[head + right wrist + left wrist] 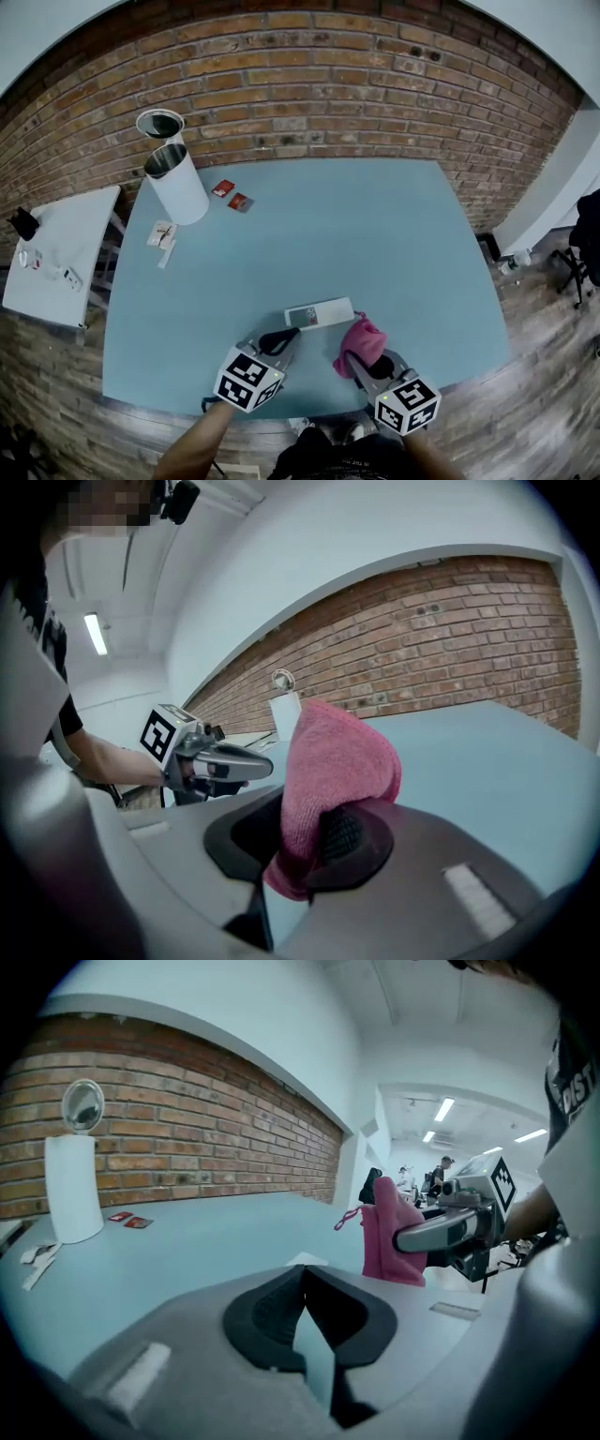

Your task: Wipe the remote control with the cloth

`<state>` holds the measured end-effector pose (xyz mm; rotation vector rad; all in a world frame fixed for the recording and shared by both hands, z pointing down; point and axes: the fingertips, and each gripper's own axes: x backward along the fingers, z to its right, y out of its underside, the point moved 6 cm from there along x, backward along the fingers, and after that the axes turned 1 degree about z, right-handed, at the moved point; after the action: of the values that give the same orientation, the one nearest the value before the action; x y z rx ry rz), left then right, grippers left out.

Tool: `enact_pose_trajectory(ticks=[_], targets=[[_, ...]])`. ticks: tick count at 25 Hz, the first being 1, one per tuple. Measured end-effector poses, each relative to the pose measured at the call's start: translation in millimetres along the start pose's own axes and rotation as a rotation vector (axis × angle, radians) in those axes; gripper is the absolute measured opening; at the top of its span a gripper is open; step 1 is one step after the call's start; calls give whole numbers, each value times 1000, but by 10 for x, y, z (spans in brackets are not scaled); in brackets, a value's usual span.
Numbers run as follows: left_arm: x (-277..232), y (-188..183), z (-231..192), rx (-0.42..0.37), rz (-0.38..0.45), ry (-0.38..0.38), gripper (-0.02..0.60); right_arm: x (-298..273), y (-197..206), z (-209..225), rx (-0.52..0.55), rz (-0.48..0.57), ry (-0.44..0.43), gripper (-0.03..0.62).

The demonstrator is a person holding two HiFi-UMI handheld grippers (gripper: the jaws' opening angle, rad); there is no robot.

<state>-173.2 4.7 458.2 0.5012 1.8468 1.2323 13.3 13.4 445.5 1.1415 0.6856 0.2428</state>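
With the remote point(319, 313) lying flat near the tabletop's point(375, 234) front edge, the right gripper point(309, 846), clamped on the pink cloth point(333, 761), should probably sweep lengthwise along it while the left gripper point(302, 1288), closed and empty just beside it, pins one end.

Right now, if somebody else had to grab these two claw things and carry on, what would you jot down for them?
The left claw is shut with nothing in it, close by the remote's near end.
The right claw is shut on the pink terry cloth, held up off the table.
The white rectangular remote control lies flat on the pale blue table, just ahead of both claws.
Done: the cloth is in hand. Whether any wiping has happened does not show.
Left: probably lower the cloth onto the remote and wipe along it; the left claw could steady it.
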Motion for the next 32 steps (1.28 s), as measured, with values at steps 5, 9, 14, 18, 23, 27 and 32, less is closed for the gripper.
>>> enact_pose_trajectory(ticks=[5, 9, 14, 18, 23, 27, 32], targets=[[184, -24, 415, 64, 52, -140, 1, -38, -180, -201, 75, 6, -56, 66], [223, -114, 758, 112, 92, -264, 0, 71, -218, -251, 109, -11, -85, 66], [193, -172, 1146, 127, 97, -372, -2, 257, -163, -265, 97, -13, -95, 64], [191, -119, 1381, 122, 80, -425, -2, 378, -100, -338, 93, 5, -103, 64], [248, -78, 1516, 122, 52, -497, -3, 502, 0, -388, 77, 11, -95, 64], [262, -42, 1639, 108, 33, -518, -3, 617, 86, -351, 54, 12, -82, 64], [265, -26, 1790, 109, 28, -524, -3, 757, 145, -356, 47, 15, -84, 64]])
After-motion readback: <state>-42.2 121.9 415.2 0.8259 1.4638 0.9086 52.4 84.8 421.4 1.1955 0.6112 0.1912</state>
